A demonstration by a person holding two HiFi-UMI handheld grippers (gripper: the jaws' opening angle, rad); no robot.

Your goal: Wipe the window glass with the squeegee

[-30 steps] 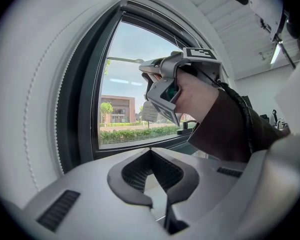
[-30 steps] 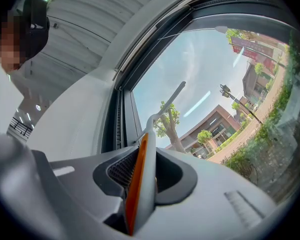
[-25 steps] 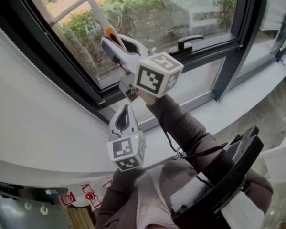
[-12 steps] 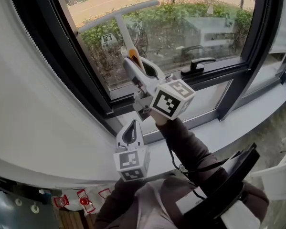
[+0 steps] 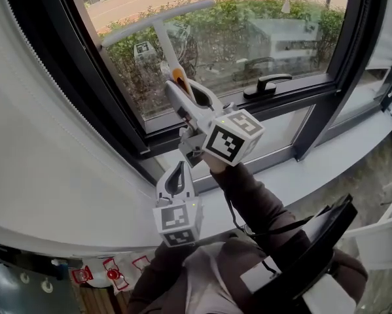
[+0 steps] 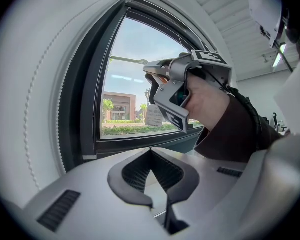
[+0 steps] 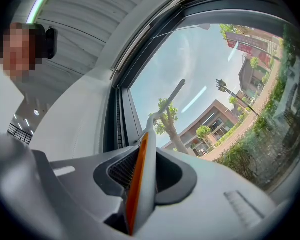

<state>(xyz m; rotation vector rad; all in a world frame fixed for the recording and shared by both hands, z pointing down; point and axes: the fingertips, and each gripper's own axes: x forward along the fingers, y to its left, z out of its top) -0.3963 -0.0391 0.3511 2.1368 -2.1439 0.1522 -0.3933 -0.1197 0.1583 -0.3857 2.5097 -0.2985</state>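
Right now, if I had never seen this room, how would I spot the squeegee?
Look at the big dark-framed window glass. Before its left part, the right gripper is shut on a pale handle with an orange strip. That is the squeegee: the only T-shaped thing there, unlike the short black window handle.

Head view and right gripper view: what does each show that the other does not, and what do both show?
Only the head view shows the left gripper near the sill, the window handle and the whole T shape of the squeegee. Only the right gripper view shows the sky, the ceiling and, close up, the right gripper shut on the squeegee's handle. Both show the squeegee at the window glass and the dark frame.
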